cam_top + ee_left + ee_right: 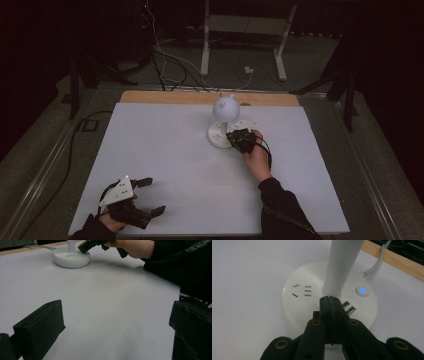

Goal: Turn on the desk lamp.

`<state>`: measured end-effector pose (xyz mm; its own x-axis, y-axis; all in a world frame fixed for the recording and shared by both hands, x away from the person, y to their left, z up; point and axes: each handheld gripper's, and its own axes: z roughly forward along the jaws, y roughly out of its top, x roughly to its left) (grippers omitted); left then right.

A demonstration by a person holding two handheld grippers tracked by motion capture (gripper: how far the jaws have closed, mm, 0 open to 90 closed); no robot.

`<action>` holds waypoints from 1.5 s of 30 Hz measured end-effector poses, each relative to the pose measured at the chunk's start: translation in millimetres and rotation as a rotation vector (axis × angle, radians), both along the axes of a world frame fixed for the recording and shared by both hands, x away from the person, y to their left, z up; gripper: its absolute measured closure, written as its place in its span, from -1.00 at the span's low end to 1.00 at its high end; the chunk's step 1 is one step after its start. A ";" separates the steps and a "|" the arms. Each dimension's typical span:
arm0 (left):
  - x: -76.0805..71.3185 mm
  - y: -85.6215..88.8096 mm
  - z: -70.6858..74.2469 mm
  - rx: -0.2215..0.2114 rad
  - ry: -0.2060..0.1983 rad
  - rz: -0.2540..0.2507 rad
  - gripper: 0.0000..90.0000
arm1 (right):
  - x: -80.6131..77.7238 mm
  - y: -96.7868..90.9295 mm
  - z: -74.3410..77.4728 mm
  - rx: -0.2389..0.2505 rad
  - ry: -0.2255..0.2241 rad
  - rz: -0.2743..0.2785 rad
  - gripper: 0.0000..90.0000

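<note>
Closest to the lens, in the right gripper view, the right gripper point(331, 305) has its two black jaws pressed flat together with nothing between them, and the clenched tips rest over the round white base of the desk lamp point(312, 292), just in front of its white stem point(342, 265). On the base I can see a socket with slots point(302, 290), two USB ports point(348, 306) beside the jaw tips, and a small button point(362, 290) that glows blue; whether the tips really touch the base I cannot tell. From the high view, the lamp point(223, 125) stands on the white table point(165, 150) near the middle of its far edge, with a round white head on top, and its white cable point(377, 263) leaves over the far edge. The right hand point(257, 155) comes in from the near right corner. The left gripper point(150, 196) lies near the near left corner of the table, well apart from the lamp, with its jaws released and wide apart, holding nothing.
</note>
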<state>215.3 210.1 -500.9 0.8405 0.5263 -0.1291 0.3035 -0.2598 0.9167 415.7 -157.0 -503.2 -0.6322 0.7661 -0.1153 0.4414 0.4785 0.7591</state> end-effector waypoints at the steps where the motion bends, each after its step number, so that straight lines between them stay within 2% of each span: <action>1: -0.1 0.0 0.1 0.001 -0.001 -0.001 -0.99 | -0.1 0.7 -0.2 -0.004 -0.004 -0.003 1.00; 15: -0.5 0.5 0.2 0.002 -0.002 -0.002 -0.99 | 0.4 -0.5 -2.3 0.018 -0.003 -0.004 1.00; 19: -0.7 0.8 0.3 0.002 -0.002 -0.002 -0.99 | 0.6 -3.1 -4.0 0.038 -0.004 0.000 1.00; 28: -1.5 0.7 0.5 0.001 -0.003 -0.001 -0.99 | -1.8 -6.7 -8.4 0.071 -0.031 0.002 1.00; 30: -0.9 1.0 0.2 0.000 -0.002 -0.001 -0.99 | 0.0 -5.8 -5.3 0.089 0.000 -0.010 1.00; 32: -0.2 1.0 0.1 -0.002 0.001 0.001 -0.99 | -1.7 -4.0 0.3 0.119 -0.010 -0.003 1.00; 38: -0.9 1.1 0.5 -0.002 -0.003 0.001 -0.99 | -7.3 -1.1 20.5 0.146 -0.041 0.011 1.00; 41: -0.9 1.1 0.5 -0.003 -0.002 0.000 -0.99 | -10.4 -0.3 26.9 0.153 -0.037 0.015 1.00; 43: -1.0 1.1 0.7 -0.004 -0.002 0.000 -0.99 | -11.5 -1.0 29.8 0.168 -0.020 0.013 0.93; 45: -0.9 1.3 0.7 -0.005 -0.002 0.000 -0.99 | -13.0 -1.6 32.0 0.172 -0.023 0.015 0.82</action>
<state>214.3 211.4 -500.2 0.8405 0.5260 -0.1302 0.3019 -0.2551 0.9186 402.7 -158.6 -471.2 -0.6428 0.7660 0.0022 0.4166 0.3471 0.8402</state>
